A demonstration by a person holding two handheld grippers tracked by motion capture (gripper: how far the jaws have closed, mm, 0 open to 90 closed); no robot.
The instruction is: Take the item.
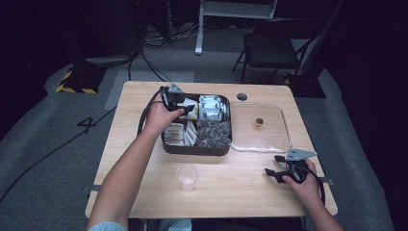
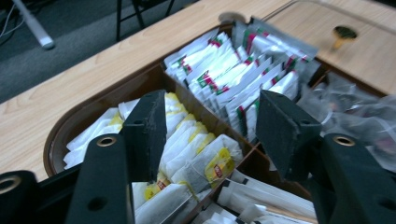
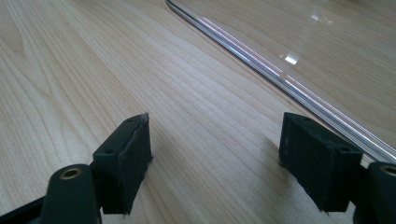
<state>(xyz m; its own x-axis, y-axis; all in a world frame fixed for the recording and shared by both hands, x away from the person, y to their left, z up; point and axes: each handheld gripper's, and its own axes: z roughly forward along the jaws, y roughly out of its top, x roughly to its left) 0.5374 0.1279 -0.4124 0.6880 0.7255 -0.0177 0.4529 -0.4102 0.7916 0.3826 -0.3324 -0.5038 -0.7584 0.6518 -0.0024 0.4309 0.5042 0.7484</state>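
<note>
Fingertips of the left gripper (image 2: 212, 135) stand apart with nothing pinched between them, and they hang just above the yellow-tagged tea bags (image 2: 205, 161) in the near-left compartment of the brown tray (image 1: 192, 148). These bags lie packed and overlapping, so I judge that the step in hand is to pick one of them. To do it well, the jaws should come down on the two sides of one bag only, best the top one with the yellow label showing, and close on its paper body, not on the divider wall beside it. A slow lift would help, because the neighbours may cling and come up together.

Beside this compartment lie white sachets with red and green marks (image 2: 233, 79), and dark wrapped packets (image 1: 213, 132) sit further right. The right gripper (image 3: 215, 154) rests on the wooden table (image 1: 240, 187) with its fingers spread and empty, near the edge of the clear lid (image 1: 285, 126). A plastic cup (image 1: 186, 177) stands in front of the tray, probably the place for the bag.
</note>
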